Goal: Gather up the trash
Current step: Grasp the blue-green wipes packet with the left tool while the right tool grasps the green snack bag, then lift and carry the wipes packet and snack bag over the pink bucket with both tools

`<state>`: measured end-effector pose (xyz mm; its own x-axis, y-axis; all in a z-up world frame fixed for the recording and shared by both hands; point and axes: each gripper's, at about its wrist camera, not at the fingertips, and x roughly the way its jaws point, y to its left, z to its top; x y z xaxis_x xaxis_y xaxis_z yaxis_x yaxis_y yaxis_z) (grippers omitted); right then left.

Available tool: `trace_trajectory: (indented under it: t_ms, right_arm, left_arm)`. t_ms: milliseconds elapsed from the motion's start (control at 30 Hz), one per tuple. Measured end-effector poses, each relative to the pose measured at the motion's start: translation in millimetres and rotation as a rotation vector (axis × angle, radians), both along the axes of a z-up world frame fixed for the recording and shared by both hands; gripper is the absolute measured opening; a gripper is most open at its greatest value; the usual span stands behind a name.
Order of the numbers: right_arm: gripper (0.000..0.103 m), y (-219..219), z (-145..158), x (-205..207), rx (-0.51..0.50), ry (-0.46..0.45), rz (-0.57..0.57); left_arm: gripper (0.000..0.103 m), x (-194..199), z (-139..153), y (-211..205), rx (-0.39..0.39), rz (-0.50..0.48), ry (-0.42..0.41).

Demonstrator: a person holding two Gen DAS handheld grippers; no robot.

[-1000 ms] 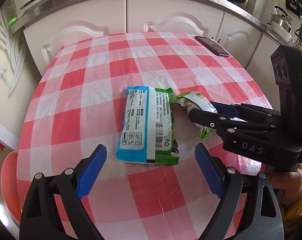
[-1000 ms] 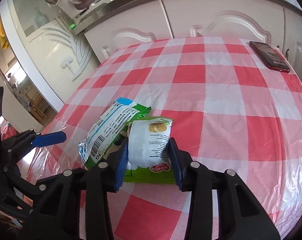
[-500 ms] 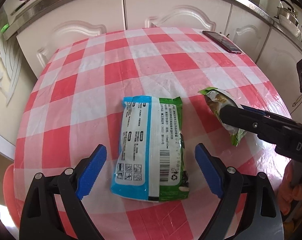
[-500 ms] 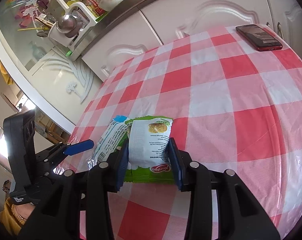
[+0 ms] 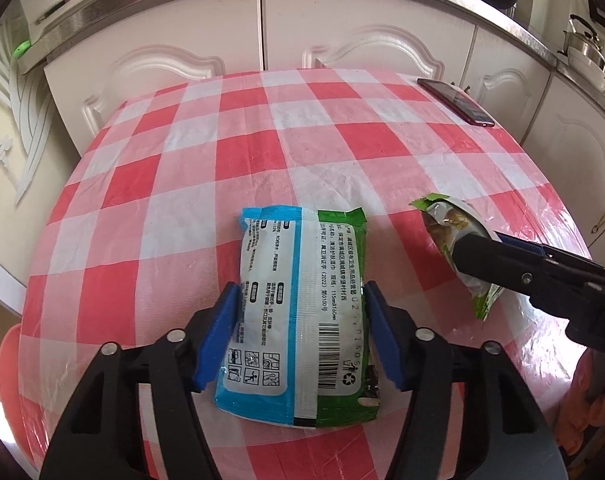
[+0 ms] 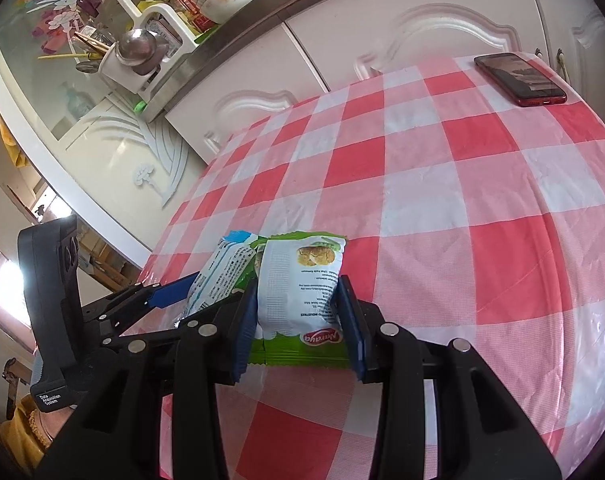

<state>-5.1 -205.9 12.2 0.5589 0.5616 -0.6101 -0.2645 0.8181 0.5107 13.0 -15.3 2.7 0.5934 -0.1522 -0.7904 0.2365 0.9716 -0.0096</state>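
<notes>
A blue, white and green wipes packet (image 5: 302, 256) lies flat on the red-and-white checked table (image 5: 262, 152). My left gripper (image 5: 300, 304) straddles its near half. Its jaws are closing, and the blue pads (image 5: 222, 328) touch both long sides of the packet. To the right, my right gripper (image 6: 298, 292) is shut on a small green-and-white snack bag (image 6: 302, 276), held just above the cloth. The bag's torn top (image 5: 442, 216) shows in the left wrist view. In the right wrist view the packet (image 6: 218, 272) sits just left of the bag.
A dark red phone (image 5: 456, 102) lies near the table's far right edge. White cabinet doors (image 5: 342, 32) stand behind the table under a crowded counter. A reddish round thing (image 5: 6, 360) sits below the table's left edge. A hand (image 5: 582, 420) holds the right gripper.
The left gripper moved forward over the packet and its jaws narrowed from wide open to touching the packet's sides. The right gripper drew the snack bag away to the right and rolled a little.
</notes>
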Motion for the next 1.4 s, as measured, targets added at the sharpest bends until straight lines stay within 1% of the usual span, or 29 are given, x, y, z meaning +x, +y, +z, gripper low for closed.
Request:
trace_trajectory:
  t_ms: [133, 233, 433, 800, 967, 1100, 1400]
  right_arm:
    - [0.04, 0.2, 0.3, -0.8, -0.006, -0.006, -0.002]
    - [0.04, 0.3, 1.5, -2.0, -0.009, -0.016, -0.004]
    - [0.04, 2.5, 4.3, -5.2, -0.027, -0.04, -0.008]
    - [0.04, 2.8, 7.2, -5.3, -0.039, -0.045, -0.021]
    - [0.04, 3.3, 7.6, -5.1, -0.052, -0.044, -0.032]
    - [0.04, 6.8, 8.5, -5.6, -0.074, -0.048, -0.038]
    - [0.04, 27.5, 9.7, -8.0, -0.121, -0.063, -0.018]
  left_arm:
    - [0.056, -3.7, 1.1, 3.7, -0.024, 0.005, -0.006]
    - [0.054, -6.4, 2.1, 9.0, -0.048, 0.013, -0.002]
    - [0.053, -13.1, 2.6, 25.0, -0.097, 0.033, 0.0]
    - [0.053, -24.1, 8.3, 60.6, -0.144, 0.082, -0.023]
    - [0.053, -27.7, 11.3, 74.4, -0.139, 0.102, -0.037]
    - [0.053, -31.3, 15.5, 86.7, -0.112, 0.128, -0.058]
    - [0.053, -42.0, 21.9, 121.0, -0.083, 0.191, -0.091]
